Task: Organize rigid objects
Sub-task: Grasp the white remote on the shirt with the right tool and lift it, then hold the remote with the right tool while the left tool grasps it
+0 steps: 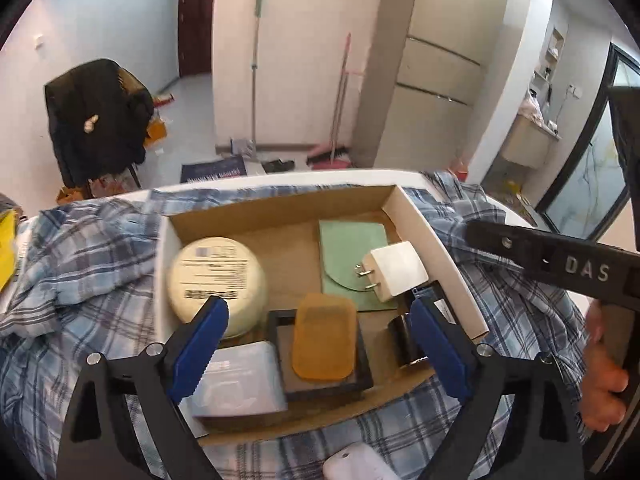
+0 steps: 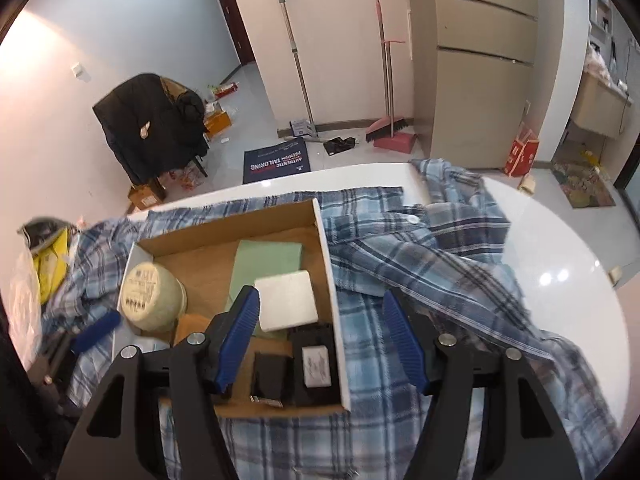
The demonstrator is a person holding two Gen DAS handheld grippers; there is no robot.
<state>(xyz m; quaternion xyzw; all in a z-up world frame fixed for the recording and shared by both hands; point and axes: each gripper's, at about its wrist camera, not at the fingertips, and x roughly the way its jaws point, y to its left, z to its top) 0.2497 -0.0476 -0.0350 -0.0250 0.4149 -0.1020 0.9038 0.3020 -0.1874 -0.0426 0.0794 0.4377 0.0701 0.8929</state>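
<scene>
Risk was that the left gripper [image 1: 316,344], jaws spread wide and empty around the orange case [image 1: 322,338], could knock the charger [image 1: 394,274] beyond its fingertips.

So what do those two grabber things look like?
Both are alike. The left gripper and right gripper each have black plastic arms with cut-out slots and shiny silver bolts. Their fingers wear bright blue ridged pads. The right gripper's black body has "DAS" stamped in pale letters. No cables or sleeves show.
</scene>
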